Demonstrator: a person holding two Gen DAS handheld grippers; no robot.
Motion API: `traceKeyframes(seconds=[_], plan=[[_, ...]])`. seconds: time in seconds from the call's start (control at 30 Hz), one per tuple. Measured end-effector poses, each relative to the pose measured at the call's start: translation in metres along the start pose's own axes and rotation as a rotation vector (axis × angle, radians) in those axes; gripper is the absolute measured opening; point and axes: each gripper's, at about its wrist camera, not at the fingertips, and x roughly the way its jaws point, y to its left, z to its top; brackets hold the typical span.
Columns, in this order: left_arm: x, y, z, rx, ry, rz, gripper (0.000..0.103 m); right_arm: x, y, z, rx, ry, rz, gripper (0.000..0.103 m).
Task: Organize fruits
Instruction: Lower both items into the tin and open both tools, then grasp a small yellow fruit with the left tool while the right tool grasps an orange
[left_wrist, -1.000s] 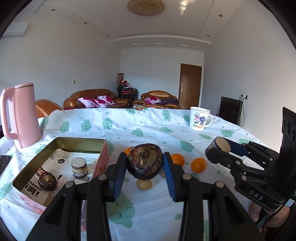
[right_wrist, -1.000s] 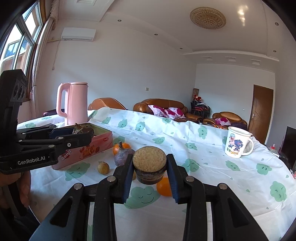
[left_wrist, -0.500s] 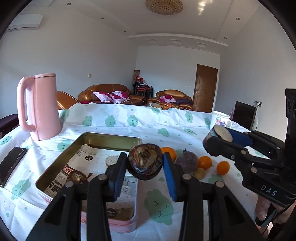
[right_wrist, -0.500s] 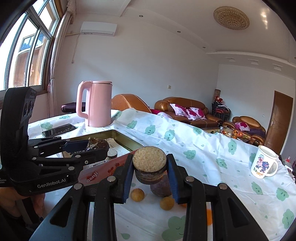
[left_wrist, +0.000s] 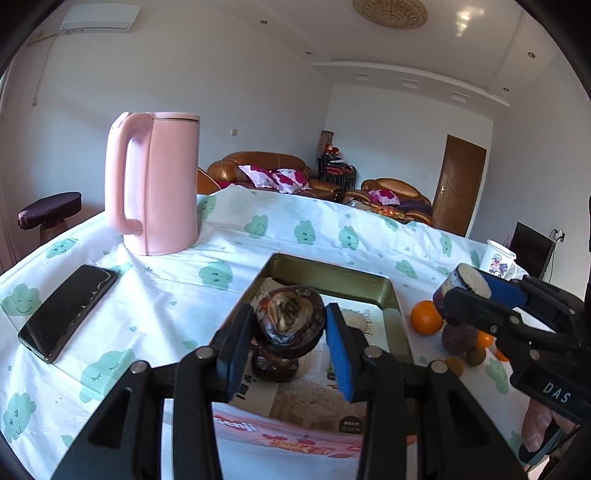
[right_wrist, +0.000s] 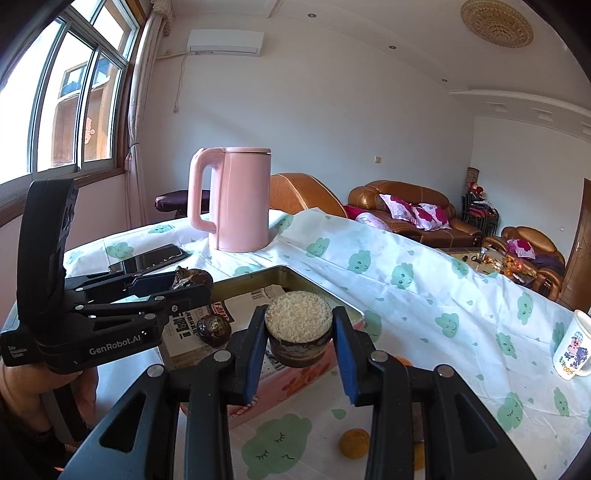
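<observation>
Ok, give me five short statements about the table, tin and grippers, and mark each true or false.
1. The left gripper is shut on a dark wrapped ball. True.
2. The right gripper is empty. False: it is shut on a round cake with a pale grainy top.
3. The pink kettle lies on its side. False: it stands upright on the tablecloth.
4. A phone lies flat on the cloth, left of the tin. True.
5. The oranges are inside the tin. False: the orange sits outside it, on the cloth to its right.
</observation>
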Motion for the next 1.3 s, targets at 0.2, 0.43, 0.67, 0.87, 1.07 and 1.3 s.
traceKeyframes(seconds=[0.2,0.43,0.67,0.87,1.07,1.3], plan=[[0.012,0.007,-0.001,0.010,0.049,0.005,0.041,0.034,0.019,-0.005,-0.025,0.090,0.034,0.037],[0.031,0.007,0.005,0.026,0.123,-0.015,0.041,0.063,0.012,-0.006,0.025,0.195,0.052,0.037],[0.031,0.004,0.014,0.024,0.113,-0.019,0.069,0.052,-0.003,-0.010,0.093,0.175,0.017,0.077],[0.018,0.015,0.022,-0.020,0.049,0.001,0.084,0.004,-0.028,-0.026,0.129,0.119,-0.025,0.077],[0.012,0.004,0.020,-0.037,0.029,-0.022,0.084,-0.043,-0.080,-0.050,0.200,0.108,-0.167,0.077],[0.008,-0.063,0.014,0.085,0.028,-0.106,0.089,-0.064,-0.139,-0.084,0.337,0.163,-0.314,0.077]])
